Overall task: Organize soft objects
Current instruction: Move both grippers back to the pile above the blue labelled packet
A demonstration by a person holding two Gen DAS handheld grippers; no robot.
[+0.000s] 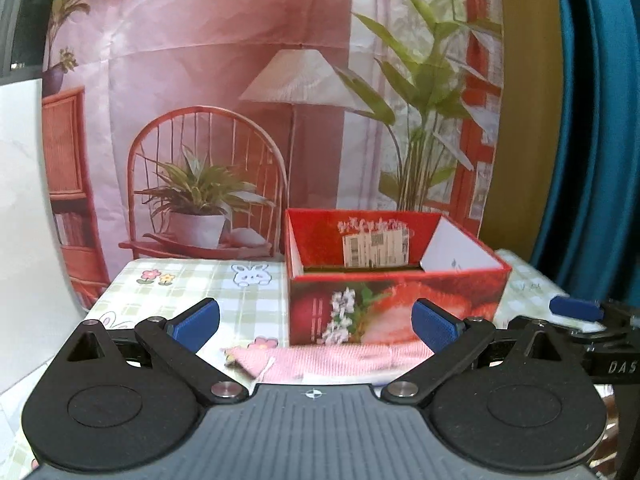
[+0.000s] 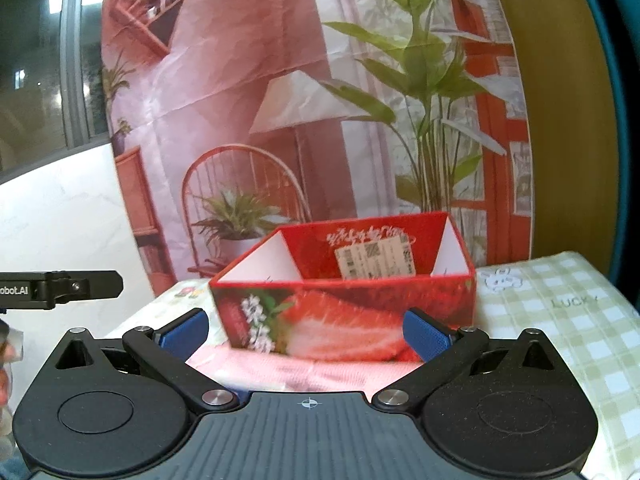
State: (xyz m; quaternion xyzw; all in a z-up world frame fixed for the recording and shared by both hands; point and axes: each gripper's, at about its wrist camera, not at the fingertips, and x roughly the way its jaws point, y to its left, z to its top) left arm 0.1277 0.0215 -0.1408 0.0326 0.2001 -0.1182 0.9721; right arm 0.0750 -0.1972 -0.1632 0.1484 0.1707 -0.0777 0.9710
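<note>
A pink cloth [image 1: 320,362] lies flat on the checked tablecloth in front of a red strawberry-print box [image 1: 394,304]. My left gripper [image 1: 316,326] is open, its blue pads apart above the cloth, holding nothing. In the right wrist view the same pink cloth [image 2: 304,372] lies before the open-topped box [image 2: 348,316]. My right gripper [image 2: 306,330] is open and empty above the cloth. The box interior shows a paper label [image 2: 374,262]; its floor is hidden.
The green checked tablecloth [image 2: 560,328] covers the table. A printed backdrop [image 1: 240,80] of a room hangs behind the box. The right gripper's blue pad [image 1: 576,309] shows at the left view's right edge. The left gripper's body [image 2: 60,288] shows at the right view's left.
</note>
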